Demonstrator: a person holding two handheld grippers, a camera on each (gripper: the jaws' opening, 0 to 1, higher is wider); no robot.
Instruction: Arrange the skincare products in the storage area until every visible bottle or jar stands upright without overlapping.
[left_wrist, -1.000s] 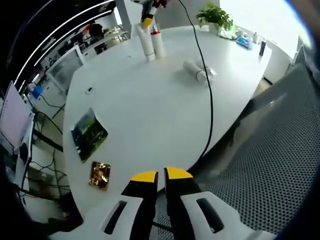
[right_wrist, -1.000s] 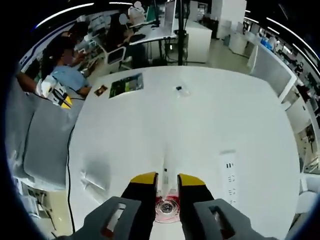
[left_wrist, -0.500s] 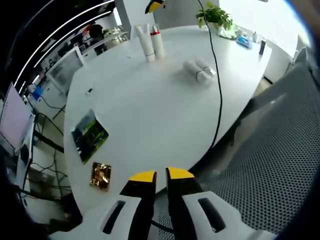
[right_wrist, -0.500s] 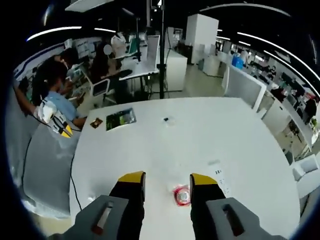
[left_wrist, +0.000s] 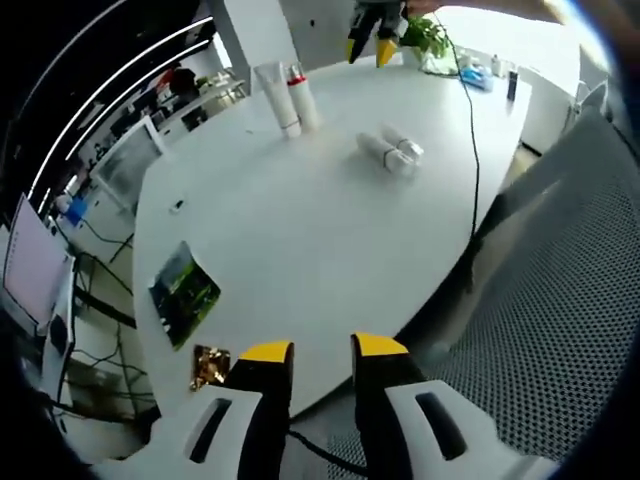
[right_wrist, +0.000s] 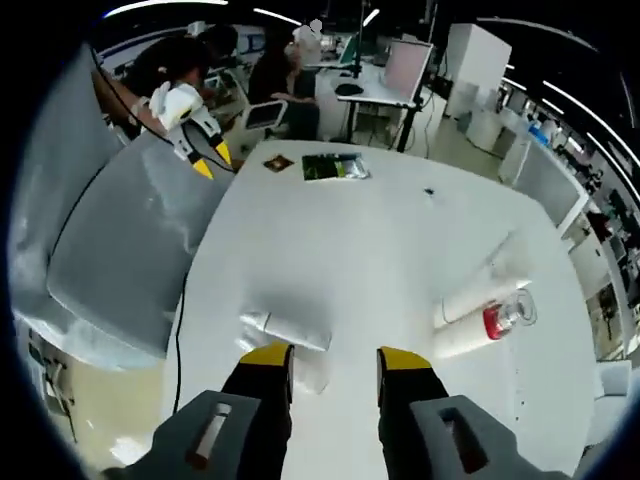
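Right gripper view: tongs (right_wrist: 330, 360) over table (right_wrist: 370, 250)

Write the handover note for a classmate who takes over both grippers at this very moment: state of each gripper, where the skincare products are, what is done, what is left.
Left gripper: open, empty, held back over the near table edge.
Right gripper: open, empty, above the two lying bottles.
Products: a white tube and a red-capped bottle stand upright side by side at the far end of the table. The two white bottles lie on their sides, close together, mid-table.
Done: the two standing products.
Left: stand both lying bottles upright, apart from each other.
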